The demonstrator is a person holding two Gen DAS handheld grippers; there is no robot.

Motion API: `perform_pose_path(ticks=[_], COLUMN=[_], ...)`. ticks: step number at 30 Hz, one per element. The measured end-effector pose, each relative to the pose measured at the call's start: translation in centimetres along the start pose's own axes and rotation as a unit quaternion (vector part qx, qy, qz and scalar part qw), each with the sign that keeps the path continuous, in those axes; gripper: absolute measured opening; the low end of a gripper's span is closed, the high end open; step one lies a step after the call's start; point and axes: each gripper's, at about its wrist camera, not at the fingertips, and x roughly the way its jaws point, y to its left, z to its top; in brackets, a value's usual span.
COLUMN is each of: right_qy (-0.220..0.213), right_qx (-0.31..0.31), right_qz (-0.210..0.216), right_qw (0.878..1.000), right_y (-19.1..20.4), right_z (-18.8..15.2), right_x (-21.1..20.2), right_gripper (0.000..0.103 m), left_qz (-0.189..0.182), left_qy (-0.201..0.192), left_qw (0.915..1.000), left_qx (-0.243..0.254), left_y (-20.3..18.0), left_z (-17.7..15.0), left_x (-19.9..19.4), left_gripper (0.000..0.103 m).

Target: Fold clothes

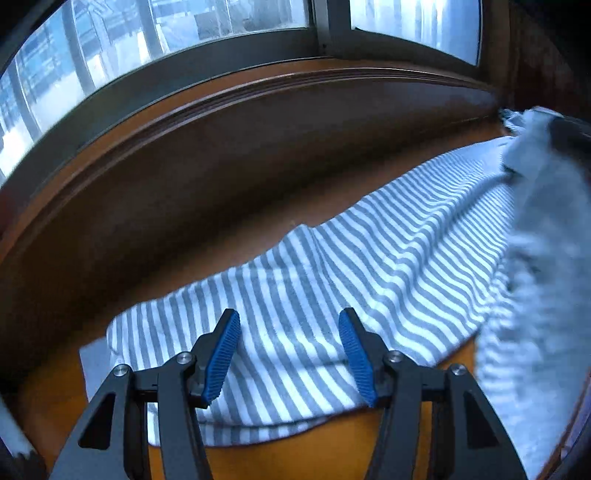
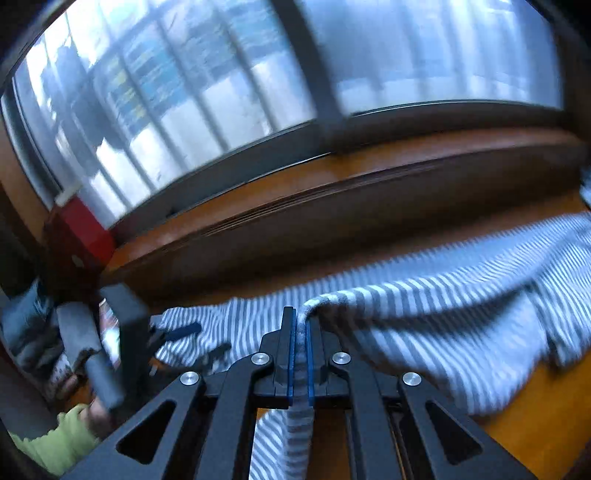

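Your left gripper (image 1: 290, 354) hangs just above the near edge of the grey-and-white striped knit garment (image 1: 332, 280), its blue ribbed fingers (image 1: 221, 360) spread wide with nothing between them. That striped cloth lies across the orange-brown wooden surface (image 1: 332, 450), running from the near left toward the far right, with loose wrinkles through its middle and its near hem curving in front of the fingers. At the right side of the left wrist view a fold of the same fabric is lifted off the surface and blurs upward. Your right gripper (image 2: 301, 354) is clenched on that garment: a bunched ridge of striped cloth (image 2: 443, 325) is pinched between the two blue pads and a strip of it trails down toward the camera, while the rest drapes away to the right and sags onto the surface. In the right wrist view the other gripper shows as a dark blurred shape at the near left, beside a yellow-green sleeve (image 2: 62, 439) at the lower left corner. Beyond the garment a dark brown wooden ledge (image 1: 258, 122) runs along the far side, and above it stands a window with a grey metal frame (image 1: 325, 33). A red block (image 2: 85, 229) sits at the far left end of the ledge in the right wrist view.
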Motion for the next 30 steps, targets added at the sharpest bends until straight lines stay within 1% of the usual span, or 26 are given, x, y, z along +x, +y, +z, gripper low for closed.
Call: perform_pose_path(ticks=[2,4,5,6,7,8,9,10,14,16,18,20,23,27,30], right_qy=[0.046,0.094,0.113,0.115,0.111,0.106,0.102,0.097,0.079,0.056,0.048,0.057,0.096,0.135,0.146], right_qx=[-0.010,-0.001,0.005,0.007,0.007,0.007,0.008,0.008,0.009,0.013,0.026,0.038,0.037,0.002,-0.031], right_qz=[-0.004,-0.009,-0.010,-0.009,-0.007,-0.005,-0.004,-0.002,0.006,0.006,0.009,0.017,0.021,0.015,0.017], right_qw=[0.999,0.996,0.994,0.993,0.994,0.994,0.995,0.995,0.997,0.998,0.998,0.998,0.994,0.991,0.989], right_y=[0.3,0.0,-0.2,-0.4,-0.4,-0.5,-0.6,-0.6,-0.9,-1.7,-2.6,-3.3,-3.0,-1.4,0.0], right_z=[1.1,1.4,1.2,1.1,1.1,1.0,0.9,0.9,0.6,-0.1,-1.7,-3.8,-7.7,-11.7,-13.2], right_x=[4.2,8.4,10.0,10.2,9.9,9.5,9.1,8.7,7.2,4.8,2.5,1.1,0.6,0.7,0.1], right_gripper=[0.006,0.008,0.009,0.013,0.018,0.020,0.029,0.035,0.040,0.046,0.046,0.046,0.046,0.046,0.046], left_qz=[-0.018,-0.031,-0.031,-0.031,-0.030,-0.030,-0.029,-0.029,-0.021,-0.032,-0.033,-0.018,0.008,0.033,0.049], left_qy=[0.002,0.002,0.000,-0.001,-0.002,-0.002,-0.003,-0.002,-0.004,-0.014,-0.025,-0.036,-0.038,-0.030,-0.026], left_qw=[0.9998,0.9993,0.9994,0.9994,0.9995,0.9995,0.9995,0.9995,0.9994,0.9991,0.9989,0.9992,0.9992,0.9984,0.9972], left_qx=[-0.011,-0.019,-0.016,-0.014,-0.011,-0.009,-0.006,-0.008,-0.025,-0.026,-0.020,-0.008,-0.006,-0.034,-0.049], left_y=[0.6,1.2,1.4,1.5,1.6,1.7,1.8,1.9,2.3,2.3,2.2,2.0,3.2,4.4,5.4], left_z=[-0.6,-1.1,-1.2,-1.3,-1.3,-1.3,-1.4,-1.4,-1.8,-2.3,-3.0,-3.6,-4.2,-4.8,-5.0], left_x=[-0.2,-0.3,-0.4,-0.4,-0.3,-0.3,-0.3,-0.3,-1.2,-2.4,-3.7,-4.5,-4.2,-3.7,-3.1], left_gripper=[0.053,0.054,0.055,0.057,0.057,0.057,0.057,0.057,0.057,0.057,0.057,0.057,0.057,0.057,0.057])
